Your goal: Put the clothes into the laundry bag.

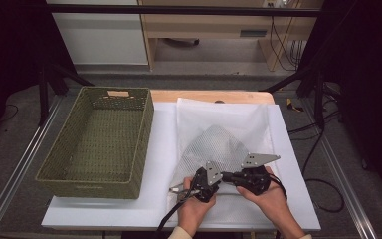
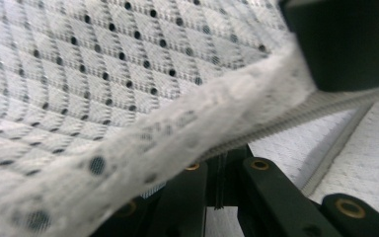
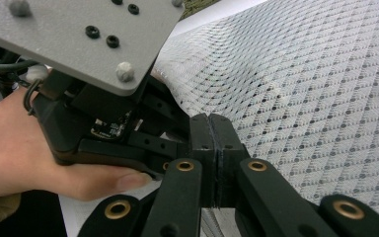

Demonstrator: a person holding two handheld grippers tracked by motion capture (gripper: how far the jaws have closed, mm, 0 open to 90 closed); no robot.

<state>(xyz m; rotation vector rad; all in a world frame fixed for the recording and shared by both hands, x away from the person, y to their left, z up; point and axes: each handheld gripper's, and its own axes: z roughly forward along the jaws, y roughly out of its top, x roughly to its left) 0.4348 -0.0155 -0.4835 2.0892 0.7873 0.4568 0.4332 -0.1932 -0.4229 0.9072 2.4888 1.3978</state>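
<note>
Here the white mesh laundry bag [image 1: 219,144] lies on the white-covered bench [image 1: 159,149], just right of the empty green woven basket [image 1: 99,142], so that the zipped hem faces the person. The left tongs [image 1: 218,178] are closed; in the left gripper view the bag's hem and zipper tape [image 2: 296,116] cross just above their tips, apparently pinched to lift the fabric clear of the bench. The right tongs [image 1: 227,176] are likewise closed, jaws flush, tips meeting the left ones at the hem; whether they hold fabric cannot be told. The close pairing suggests one holds the hem taut while the other works the zipper.
</note>
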